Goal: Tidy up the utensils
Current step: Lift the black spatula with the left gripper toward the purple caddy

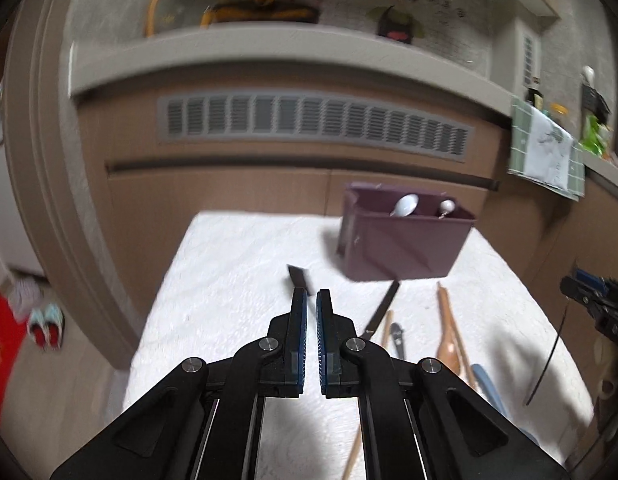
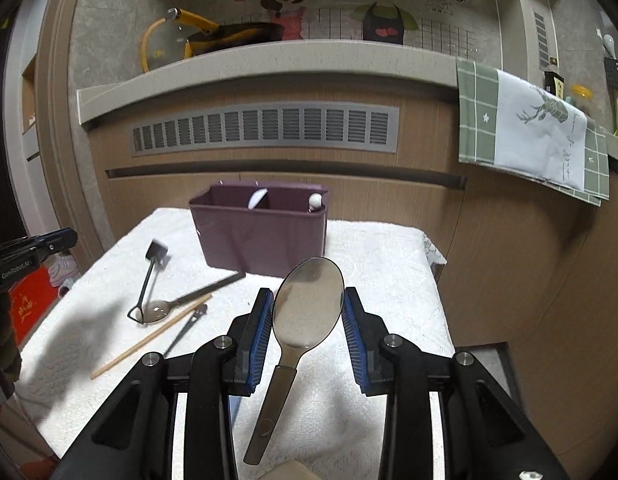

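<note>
A purple utensil holder [image 1: 405,236] [image 2: 261,232] stands at the back of the white towel, with two white spoons [image 1: 405,205] in it. My right gripper [image 2: 309,304] is shut on the bowl of a large metal spoon [image 2: 309,304], handle pointing back toward the camera. My left gripper [image 1: 312,304] is shut and empty above the towel, near a small black spatula [image 1: 299,276] [image 2: 149,280]. Loose on the towel lie a wooden spoon [image 1: 449,328], chopsticks [image 2: 149,340], a dark-handled spoon [image 2: 181,304] and a black tool [image 2: 187,328].
The white towel [image 1: 229,272] [image 2: 389,264] covers a small table in front of a brown cabinet with a grey vent [image 2: 265,128]. A green-and-white cloth [image 2: 529,132] hangs from the counter at right. The floor drops off at left.
</note>
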Demonstrator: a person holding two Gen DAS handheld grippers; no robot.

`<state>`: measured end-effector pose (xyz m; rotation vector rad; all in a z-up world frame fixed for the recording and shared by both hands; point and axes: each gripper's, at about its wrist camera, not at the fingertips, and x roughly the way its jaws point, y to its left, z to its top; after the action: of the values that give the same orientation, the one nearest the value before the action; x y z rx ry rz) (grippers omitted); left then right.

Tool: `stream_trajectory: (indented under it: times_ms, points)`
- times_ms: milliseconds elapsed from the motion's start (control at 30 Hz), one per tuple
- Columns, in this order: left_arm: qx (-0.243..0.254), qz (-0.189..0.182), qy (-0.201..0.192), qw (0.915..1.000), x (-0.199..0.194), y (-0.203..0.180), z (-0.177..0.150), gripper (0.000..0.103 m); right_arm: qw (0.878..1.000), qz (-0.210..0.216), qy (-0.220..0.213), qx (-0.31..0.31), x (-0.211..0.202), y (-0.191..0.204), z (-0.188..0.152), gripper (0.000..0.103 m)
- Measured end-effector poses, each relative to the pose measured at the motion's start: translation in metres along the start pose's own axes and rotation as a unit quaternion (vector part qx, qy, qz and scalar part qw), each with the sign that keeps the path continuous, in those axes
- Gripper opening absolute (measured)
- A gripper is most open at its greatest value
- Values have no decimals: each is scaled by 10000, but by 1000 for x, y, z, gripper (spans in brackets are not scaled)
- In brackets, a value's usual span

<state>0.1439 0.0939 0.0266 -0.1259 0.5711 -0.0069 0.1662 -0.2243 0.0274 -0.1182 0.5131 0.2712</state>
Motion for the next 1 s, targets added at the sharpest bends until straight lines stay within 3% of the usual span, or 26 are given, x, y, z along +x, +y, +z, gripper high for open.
stream_trajectory:
  times_ms: [100,167,233,267,333,533,667,800,933,1000]
  points:
    - [-471,-149,416,9979,29,20,-5,8,10000,-20,68,-5,6,-1,-4,32]
    - [-585,-169,651,9960,53,23,-6,20,9999,-50,87,-36,10,-1,-6,32]
    - [-602,-164,813,9947,76,20,-4,49,9999,-67,129,-47,17,-1,-7,32]
    - [-661,-182,933,9933,91,18,-2,50,9998,-66,164,-56,21,-1,-8,32]
    - [-779,-186,1094,9908,115,14,3,50,9997,-96,202,-62,29,-1,-8,32]
    - [-977,563,1625,9803,183,4,13,50,9993,-143,299,-143,52,2,-7,32]
    - [-589,992,1671,9792,200,-11,14,50,9989,-206,269,-322,62,6,-5,32]
    - [-208,984,1649,9812,197,-15,8,50,9989,-241,199,-342,70,5,2,32]
    - [49,741,1568,9848,185,-16,3,30,9990,-221,40,-397,67,5,10,32]
    - [110,586,1362,9889,166,-15,-1,9,9990,-204,-5,-398,65,5,14,32]
